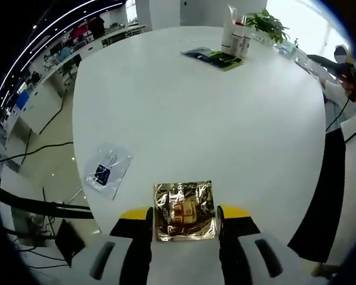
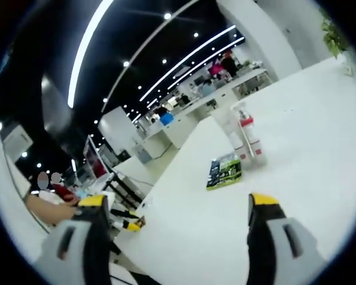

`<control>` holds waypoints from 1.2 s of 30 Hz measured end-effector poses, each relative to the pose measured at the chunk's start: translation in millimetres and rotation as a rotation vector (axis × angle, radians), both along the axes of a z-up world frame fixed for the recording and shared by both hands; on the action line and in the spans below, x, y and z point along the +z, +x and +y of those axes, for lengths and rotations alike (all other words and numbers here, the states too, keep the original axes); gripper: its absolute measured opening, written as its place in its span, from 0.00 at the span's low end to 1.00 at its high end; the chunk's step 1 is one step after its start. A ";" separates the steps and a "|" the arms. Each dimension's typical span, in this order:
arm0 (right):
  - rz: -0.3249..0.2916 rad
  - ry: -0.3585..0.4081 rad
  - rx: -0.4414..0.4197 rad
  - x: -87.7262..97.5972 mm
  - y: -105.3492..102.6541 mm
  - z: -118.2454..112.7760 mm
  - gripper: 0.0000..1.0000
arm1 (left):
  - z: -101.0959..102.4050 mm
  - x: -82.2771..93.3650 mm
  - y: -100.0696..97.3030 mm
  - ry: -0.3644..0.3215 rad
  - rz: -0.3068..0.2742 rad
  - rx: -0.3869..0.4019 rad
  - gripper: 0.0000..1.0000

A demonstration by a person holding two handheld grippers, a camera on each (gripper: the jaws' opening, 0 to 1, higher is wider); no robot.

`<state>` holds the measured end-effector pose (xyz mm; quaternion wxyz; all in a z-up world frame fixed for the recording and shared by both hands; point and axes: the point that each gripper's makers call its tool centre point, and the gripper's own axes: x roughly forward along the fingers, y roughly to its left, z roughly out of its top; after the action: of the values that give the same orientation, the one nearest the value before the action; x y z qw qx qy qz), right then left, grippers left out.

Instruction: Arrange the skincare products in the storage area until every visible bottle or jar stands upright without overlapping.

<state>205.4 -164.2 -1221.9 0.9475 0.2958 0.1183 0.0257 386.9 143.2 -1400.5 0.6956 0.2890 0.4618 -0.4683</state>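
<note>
Left gripper view: left gripper (image 1: 184, 222), jaws apart, yellow tips flanking a gold foil sachet (image 1: 185, 210) at bottom centre; contact with it not discernible.
Sachet: lies flat on the white table (image 1: 196, 124); crinkled, thin, likely light and slippery. Pinch one edge rather than the face.
Clear packet (image 1: 108, 169): lower left, near the table edge, dark card inside.
Green-black pouch (image 1: 213, 57): upper centre, flat, just before the bottles (image 1: 236, 37).
Bottles: upright, clustered at top centre beside a plant (image 1: 267, 24); look rigid and light, so grip mid-body.
Right gripper view: right gripper (image 2: 178, 228), jaws wide apart, nothing between; bottles (image 2: 244, 138) centre right, pouch (image 2: 224, 171) below them.
Judgement: bottles already upright; flat packs remain scattered.
</note>
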 end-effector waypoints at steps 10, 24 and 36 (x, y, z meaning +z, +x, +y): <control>0.026 -0.002 0.007 -9.5 -3.1 -2.0 0.94 | -1.3 0.3 -0.4 0.020 0.012 0.010 0.40; 0.033 -0.017 0.034 -10.3 12.5 -1.9 0.92 | -30.6 17.8 -0.2 -0.038 0.027 -0.006 0.40; 0.035 0.009 0.067 -11.7 29.1 12.0 0.86 | -59.2 47.6 6.2 -0.111 -0.045 -0.109 0.39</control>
<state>234.5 -152.3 -1233.6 0.9425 0.2965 0.1447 0.0525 393.1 84.1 -1352.9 0.6944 0.2850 0.4029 -0.5237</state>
